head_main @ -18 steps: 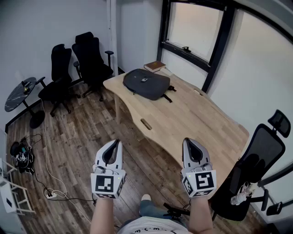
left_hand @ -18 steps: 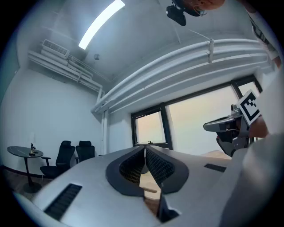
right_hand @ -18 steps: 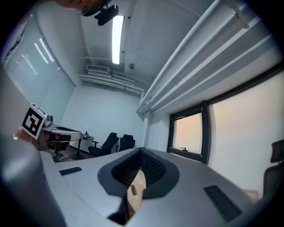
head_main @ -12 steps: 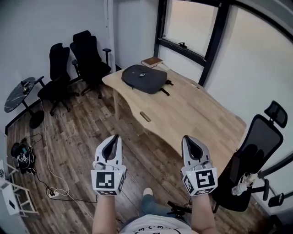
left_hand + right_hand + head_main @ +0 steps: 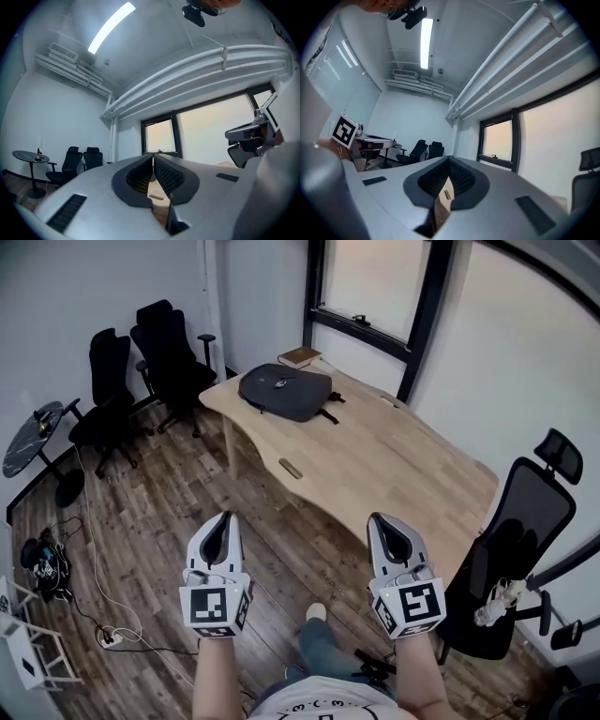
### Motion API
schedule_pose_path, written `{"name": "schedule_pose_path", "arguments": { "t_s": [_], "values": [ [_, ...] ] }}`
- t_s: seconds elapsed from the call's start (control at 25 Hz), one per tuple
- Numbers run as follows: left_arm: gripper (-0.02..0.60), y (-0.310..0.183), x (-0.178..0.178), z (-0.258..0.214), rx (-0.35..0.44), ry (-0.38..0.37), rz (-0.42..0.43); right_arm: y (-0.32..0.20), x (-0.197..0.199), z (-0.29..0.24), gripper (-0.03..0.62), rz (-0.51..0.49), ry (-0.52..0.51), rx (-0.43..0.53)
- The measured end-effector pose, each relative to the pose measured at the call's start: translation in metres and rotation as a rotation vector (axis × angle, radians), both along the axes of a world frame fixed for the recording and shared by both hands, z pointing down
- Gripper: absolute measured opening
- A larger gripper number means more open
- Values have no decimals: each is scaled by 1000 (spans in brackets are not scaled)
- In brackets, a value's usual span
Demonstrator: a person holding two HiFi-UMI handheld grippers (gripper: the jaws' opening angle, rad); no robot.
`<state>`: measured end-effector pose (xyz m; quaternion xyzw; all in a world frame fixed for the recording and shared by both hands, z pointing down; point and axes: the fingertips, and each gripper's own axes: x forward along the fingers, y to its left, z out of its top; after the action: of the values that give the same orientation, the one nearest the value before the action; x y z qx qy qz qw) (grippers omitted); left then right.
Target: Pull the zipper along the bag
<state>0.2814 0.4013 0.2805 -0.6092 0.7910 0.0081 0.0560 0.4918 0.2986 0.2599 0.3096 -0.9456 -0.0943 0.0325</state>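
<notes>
A dark grey bag (image 5: 286, 391) lies flat at the far end of the light wooden table (image 5: 394, 470), far from both grippers. My left gripper (image 5: 223, 524) is held low over the wooden floor, shut and empty. My right gripper (image 5: 382, 524) is level with it, off the table's near edge, also shut and empty. In the left gripper view the jaws (image 5: 153, 159) meet at the tips with nothing between them. The right gripper's jaws (image 5: 448, 161) are closed too.
A brown book (image 5: 299, 356) lies beyond the bag by the window. A small flat piece (image 5: 291, 468) sits near the table's left edge. Black office chairs (image 5: 169, 357) stand at the far left, another chair (image 5: 511, 549) at the right. A round dark table (image 5: 28, 432) and floor cables (image 5: 89, 596) are at the left.
The view has shifted as the person steps forward. The table and bag sit slightly higher and further left in the frame. Both grippers stay shut at the same height.
</notes>
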Motion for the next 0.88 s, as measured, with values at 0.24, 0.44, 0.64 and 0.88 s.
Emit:
{"name": "schedule_pose_path", "arguments": {
  "t_s": [0.24, 0.44, 0.64, 0.88],
  "values": [
    [18, -48, -27, 15, -35, 0, -6, -53, -36, 19, 51, -21, 12, -34],
    [18, -111, -58, 12, -58, -25, -32, -121, -78, 21, 52, -68, -9, -56],
    [18, -160, -89, -1, -30, -27, -69, -178, -117, 10, 52, -115, -27, -40],
    [18, -205, -117, 13, -62, -1, -60, -221, -143, 23, 52, -116, -8, -71]
  ]
}}
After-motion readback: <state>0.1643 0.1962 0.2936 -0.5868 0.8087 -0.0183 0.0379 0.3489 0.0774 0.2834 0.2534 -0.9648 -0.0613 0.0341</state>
